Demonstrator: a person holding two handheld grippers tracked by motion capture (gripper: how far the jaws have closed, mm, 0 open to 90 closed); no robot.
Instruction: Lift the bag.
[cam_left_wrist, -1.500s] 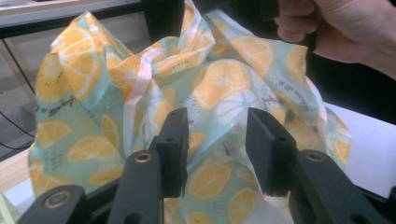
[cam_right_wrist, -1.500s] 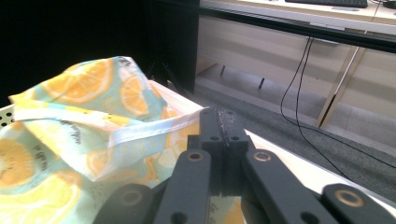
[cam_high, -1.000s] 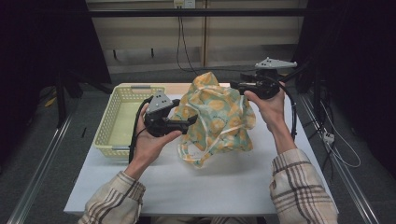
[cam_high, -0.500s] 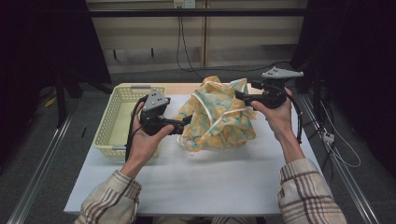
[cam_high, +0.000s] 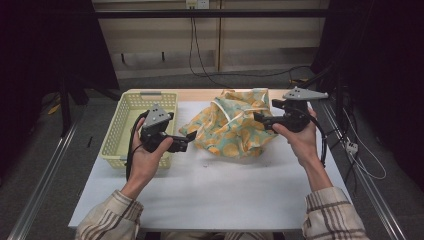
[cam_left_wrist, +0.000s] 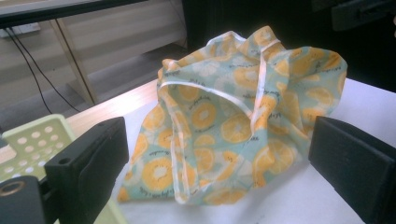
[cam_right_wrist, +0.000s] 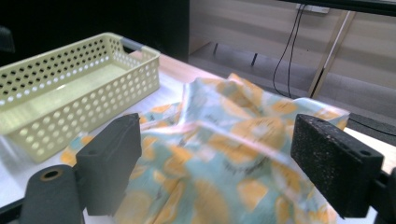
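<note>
Here we hold the left gripper (cam_high: 191, 141) and the right gripper (cam_high: 258, 119) wide-jawed either side of the crumpled orange-print cloth (cam_high: 231, 129), the right's jaws just opening, neither gripping it.

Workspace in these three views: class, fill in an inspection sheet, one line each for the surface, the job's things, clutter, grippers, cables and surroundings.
Surface: white table, wooden strip along its far edge.
Job's things: crumpled orange-slice cloth lying on the table; pale yellow basket to its left, nothing seen inside.
Clutter: nothing seen.
Grippers: left gripper open beside the cloth's left edge, nothing between its jaws; right gripper at the cloth's right side, its jaws have just been opening, open in its own view, cloth beyond them.
Cables: black cable trailing from the left gripper; wall cables behind.
Surroundings: dark curtains, grey floor.
</note>
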